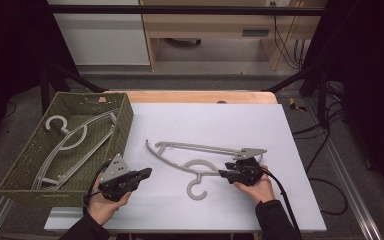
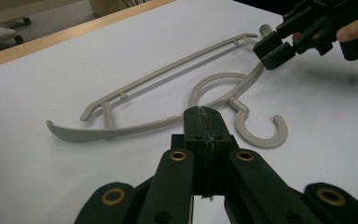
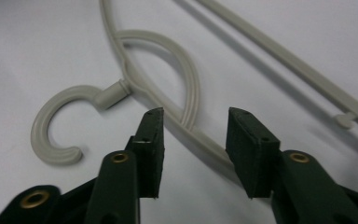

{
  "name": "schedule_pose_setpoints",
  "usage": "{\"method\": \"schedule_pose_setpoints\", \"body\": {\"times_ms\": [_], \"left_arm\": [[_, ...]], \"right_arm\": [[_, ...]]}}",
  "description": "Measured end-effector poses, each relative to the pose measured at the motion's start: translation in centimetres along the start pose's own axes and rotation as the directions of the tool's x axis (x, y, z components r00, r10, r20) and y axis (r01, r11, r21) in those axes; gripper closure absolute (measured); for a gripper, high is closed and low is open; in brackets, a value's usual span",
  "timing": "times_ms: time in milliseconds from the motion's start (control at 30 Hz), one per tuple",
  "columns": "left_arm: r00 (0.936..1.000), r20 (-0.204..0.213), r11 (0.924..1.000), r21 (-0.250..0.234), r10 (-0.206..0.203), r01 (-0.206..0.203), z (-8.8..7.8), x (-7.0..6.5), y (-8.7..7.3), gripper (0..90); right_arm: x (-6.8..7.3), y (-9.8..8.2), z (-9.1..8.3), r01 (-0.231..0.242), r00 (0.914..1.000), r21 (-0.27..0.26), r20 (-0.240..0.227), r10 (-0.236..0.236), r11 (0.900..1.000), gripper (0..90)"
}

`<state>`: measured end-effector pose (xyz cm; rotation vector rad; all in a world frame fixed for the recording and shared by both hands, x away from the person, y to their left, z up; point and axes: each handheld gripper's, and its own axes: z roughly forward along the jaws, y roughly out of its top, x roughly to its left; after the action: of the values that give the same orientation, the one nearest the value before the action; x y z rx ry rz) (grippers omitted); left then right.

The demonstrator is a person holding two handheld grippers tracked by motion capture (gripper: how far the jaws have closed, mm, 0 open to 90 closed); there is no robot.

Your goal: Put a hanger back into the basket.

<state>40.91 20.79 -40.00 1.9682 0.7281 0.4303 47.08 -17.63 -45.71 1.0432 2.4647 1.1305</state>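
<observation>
My right gripper, its jaws parted around the grey hanger's arm without pressing it, straddles that hanger lying flat on the white counter, ready to clamp, while my left gripper waits closed nearby.

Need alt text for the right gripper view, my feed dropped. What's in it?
The right gripper has its two black jaws open, straddling the curved arm of a grey hanger that lies flat on the white table, pads not pressing on it. The hanger's hook curls at left, and its straight bar runs off toward the right.
</observation>
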Motion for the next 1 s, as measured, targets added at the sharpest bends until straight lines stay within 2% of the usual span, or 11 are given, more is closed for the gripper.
{"method": "schedule_pose_setpoints", "body": {"times_ms": [33,133,333,400,433,567,700,800,833,900,1000], "left_arm": [[1.0000,0.000,1.0000,0.000,0.000,0.000,0.0,0.0,0.0,89.9],[1.0000,0.001,1.0000,0.000,0.000,0.000,0.1,0.0,0.0,89.9],[1.0000,0.002,1.0000,0.007,0.000,0.000,0.2,0.1,-0.1,89.9],[1.0000,0.002,1.0000,0.008,0.001,-0.001,0.2,0.1,-0.1,89.9],[1.0000,0.002,1.0000,0.008,0.000,0.000,0.2,0.1,-0.1,89.9],[1.0000,-0.001,1.0000,0.008,0.000,0.000,0.1,0.1,-0.1,89.9],[1.0000,0.000,0.9999,0.010,-0.002,0.002,0.1,0.2,-0.1,89.9],[1.0000,0.002,0.9999,0.010,0.000,0.000,0.1,0.2,-0.1,89.9],[1.0000,0.003,1.0000,0.010,0.000,0.000,0.1,0.2,-0.1,89.9],[1.0000,0.004,1.0000,0.010,0.000,0.000,0.1,0.2,-0.1,89.9],[1.0000,0.005,0.9999,0.012,0.002,-0.002,0.2,0.2,-0.1,89.9]], "right_arm": [[0.2,0.0,0.2,-0.002,1.0000,0.014,0.001,0.002,1.000,52.3],[0.5,0.1,1.0,0.040,0.9991,0.042,0.009,-0.041,0.998,50.9],[0.6,0.4,2.1,0.056,0.9980,0.087,0.024,-0.059,0.995,54.7],[0.5,0.5,2.5,0.080,0.9956,0.105,0.040,-0.084,0.991,57.1],[0.7,0.6,2.6,0.068,0.9960,0.117,0.049,-0.074,0.991,57.0],[0.7,0.9,2.9,0.097,0.9947,0.115,0.024,-0.100,0.989,62.7],[1.1,1.4,2.9,0.087,0.9953,0.124,0.031,-0.092,0.988,66.9],[0.9,1.4,2.9,0.117,0.9927,0.122,0.015,-0.119,0.986,65.5],[1.0,1.3,2.9,0.099,0.9945,0.129,0.022,-0.103,0.987,63.2],[0.7,1.2,2.8,0.104,0.9937,0.164,0.023,-0.109,0.981,58.6],[0.4,1.2,2.9,0.101,0.9944,0.170,0.012,-0.105,0.980,57.2]]}}
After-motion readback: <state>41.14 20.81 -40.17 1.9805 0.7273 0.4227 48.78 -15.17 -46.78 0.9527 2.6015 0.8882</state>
